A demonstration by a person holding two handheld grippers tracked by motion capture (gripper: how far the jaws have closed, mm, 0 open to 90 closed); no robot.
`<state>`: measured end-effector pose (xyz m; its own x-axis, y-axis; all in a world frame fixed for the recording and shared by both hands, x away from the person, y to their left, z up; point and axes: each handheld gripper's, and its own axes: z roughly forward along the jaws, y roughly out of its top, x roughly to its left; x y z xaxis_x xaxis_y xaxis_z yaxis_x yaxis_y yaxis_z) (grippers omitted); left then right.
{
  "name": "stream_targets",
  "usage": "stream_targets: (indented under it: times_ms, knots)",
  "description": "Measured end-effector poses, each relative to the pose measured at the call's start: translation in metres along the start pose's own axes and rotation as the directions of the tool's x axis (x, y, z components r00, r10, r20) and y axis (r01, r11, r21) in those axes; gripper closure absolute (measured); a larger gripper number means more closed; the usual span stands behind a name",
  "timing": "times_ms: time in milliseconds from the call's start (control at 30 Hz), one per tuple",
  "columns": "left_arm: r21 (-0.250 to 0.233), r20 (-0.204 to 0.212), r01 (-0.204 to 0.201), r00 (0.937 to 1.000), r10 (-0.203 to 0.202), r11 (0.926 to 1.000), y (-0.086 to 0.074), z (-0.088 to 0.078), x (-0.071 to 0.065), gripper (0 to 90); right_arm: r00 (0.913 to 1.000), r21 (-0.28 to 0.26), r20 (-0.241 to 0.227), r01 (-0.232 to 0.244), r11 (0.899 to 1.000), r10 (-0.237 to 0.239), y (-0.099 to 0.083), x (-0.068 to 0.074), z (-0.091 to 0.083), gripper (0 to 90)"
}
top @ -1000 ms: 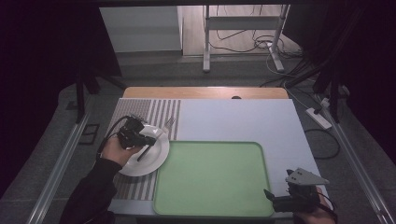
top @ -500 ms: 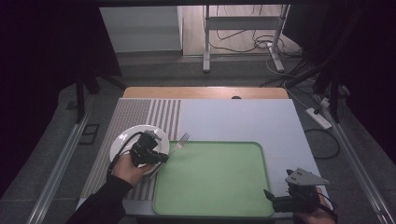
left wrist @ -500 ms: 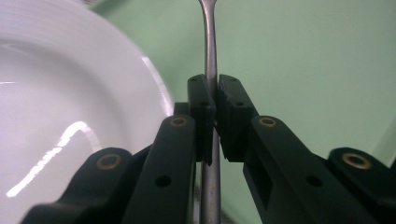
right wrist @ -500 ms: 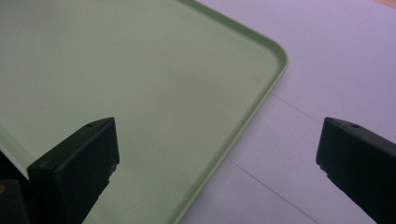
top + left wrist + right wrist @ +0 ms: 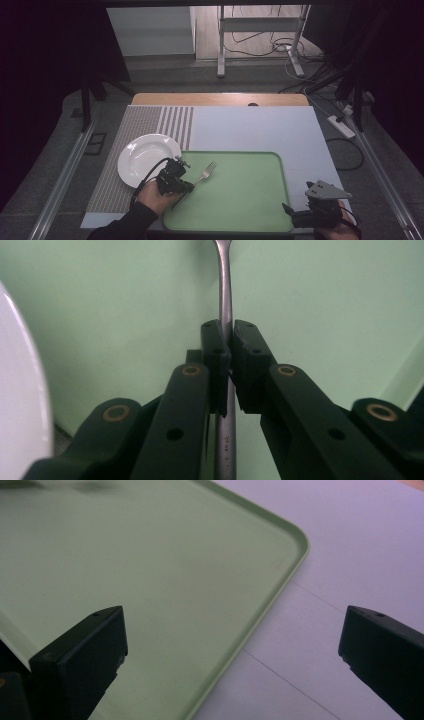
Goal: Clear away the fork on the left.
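Silver metal fork (image 5: 223,300) was clamped by its handle in my left gripper (image 5: 229,342), jaws nearly closed on it, tines over the pale green plastic tray (image 5: 250,200), just beside the round white plate (image 5: 142,157). My right gripper (image 5: 232,645) stood wide open, empty, over the tray's corner.

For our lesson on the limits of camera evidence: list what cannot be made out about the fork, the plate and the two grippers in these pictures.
- Fork: in the left gripper view the tines are cut off by the top edge, and the handle stamp is too blurred to read.
- Plate: cut off by that view's left edge.
- Left gripper: in the high view its jaws are too small to judge.
- Right gripper: the bottom edge of its own view cuts off its jaws.
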<state>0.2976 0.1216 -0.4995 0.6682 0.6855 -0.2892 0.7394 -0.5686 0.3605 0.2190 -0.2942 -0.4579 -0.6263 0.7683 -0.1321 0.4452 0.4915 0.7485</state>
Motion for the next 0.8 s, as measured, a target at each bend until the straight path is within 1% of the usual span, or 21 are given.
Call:
stream_targets:
  times_ms: [33,100,133,167,233,267,300,333,367,400,433,467,500,533,567,633,700,733,767,800]
  knots:
    - [0.014,0.000,0.007,1.0000,-0.007,0.9999,-0.001,0.002,0.000,84.5,1.0000,0.000,0.000,0.000,1.000,0.000,0.000,0.000,0.000,0.0]
    - [0.031,-0.016,0.015,0.9998,-0.015,0.9994,-0.002,0.007,-0.001,84.3,1.0000,0.000,-0.002,0.002,1.000,-0.002,0.000,0.000,0.000,0.0]
    - [0.039,-0.026,0.010,0.9996,-0.009,0.9992,-0.003,0.009,-0.001,83.9,1.0000,0.000,-0.002,0.002,1.000,-0.002,0.000,0.000,0.000,0.0]
    - [0.024,-0.023,0.001,0.9997,0.000,0.9997,-0.003,0.009,-0.001,82.2,1.0000,0.000,-0.004,0.003,1.000,-0.003,0.000,0.000,0.000,0.0]
    - [0.016,-0.026,-0.013,0.9996,0.014,0.9998,-0.002,0.009,-0.001,81.3,1.0000,0.001,-0.006,0.004,1.000,-0.004,0.000,0.000,0.000,0.0]
    - [0.006,-0.031,-0.022,0.9993,0.022,0.9997,-0.001,0.008,-0.002,79.2,1.0000,0.002,-0.006,0.007,1.000,-0.007,0.000,0.000,0.000,0.0]
    - [-0.021,-0.030,-0.042,0.9987,0.041,0.9989,0.002,0.007,-0.003,74.2,1.0000,0.003,-0.005,0.008,1.000,-0.008,0.000,0.000,0.000,0.0]
    - [-0.021,-0.030,-0.042,0.9987,0.041,0.9989,0.002,0.007,-0.003,74.4,1.0000,0.003,-0.005,0.008,1.000,-0.008,0.000,0.000,0.000,0.0]
    - [-0.038,-0.029,-0.061,0.9978,0.060,0.9974,0.005,0.006,-0.006,74.4,1.0000,0.003,-0.005,0.008,1.000,-0.008,0.000,0.000,0.000,0.0]
    - [-0.045,-0.029,-0.078,0.9966,0.077,0.9959,0.007,0.006,-0.008,82.0,0.9999,0.005,-0.005,0.011,1.000,-0.011,0.000,0.000,0.000,0.0]
    - [-0.048,-0.028,-0.106,0.9941,0.105,0.9932,0.012,0.007,-0.012,85.7,0.9999,0.005,-0.004,0.011,1.000,-0.011,0.000,0.000,0.000,0.0]
    - [-0.048,-0.028,-0.106,0.9941,0.105,0.9932,0.012,0.007,-0.012,88.4,0.9999,0.005,-0.004,0.011,1.000,-0.011,0.000,0.000,0.000,0.0]
    - [-0.040,-0.024,-0.115,0.9932,0.114,0.9925,0.015,0.011,-0.013,89.1,0.9999,0.006,-0.004,0.013,1.000,-0.013,0.000,0.001,0.000,0.0]
    - [-0.024,-0.034,-0.125,0.9917,0.124,0.9919,0.018,0.016,-0.014,89.2,0.9999,0.006,-0.005,0.014,1.000,-0.014,0.000,0.001,0.000,0.0]
    - [-0.024,-0.034,-0.125,0.9917,0.124,0.9919,0.018,0.016,-0.014,89.2,0.9999,0.006,-0.005,0.014,1.000,-0.014,0.000,0.001,0.000,0.0]
    - [0.003,-0.056,-0.136,0.9891,0.136,0.9906,0.020,0.022,-0.014,89.2,0.9999,0.006,-0.005,0.014,1.000,-0.014,0.000,0.001,0.000,0.0]
    - [0.006,-0.064,-0.140,0.9881,0.140,0.9901,0.021,0.023,-0.012,89.2,0.9999,0.004,-0.005,0.014,1.000,-0.014,0.000,0.001,0.000,0.0]
    - [0.006,-0.082,-0.146,0.9859,0.146,0.9893,0.020,0.021,-0.009,89.2,0.9999,0.002,-0.007,0.012,1.000,-0.012,0.000,0.001,0.000,0.0]
    - [0.006,-0.082,-0.146,0.9859,0.146,0.9893,0.020,0.021,-0.009,89.2,0.9999,0.002,-0.007,0.011,1.000,-0.011,0.000,0.000,0.000,0.0]
    - [0.007,-0.094,-0.147,0.9846,0.147,0.9890,0.019,0.020,-0.008,89.2,0.9999,0.002,-0.007,0.011,1.000,-0.011,0.000,0.000,0.000,0.0]
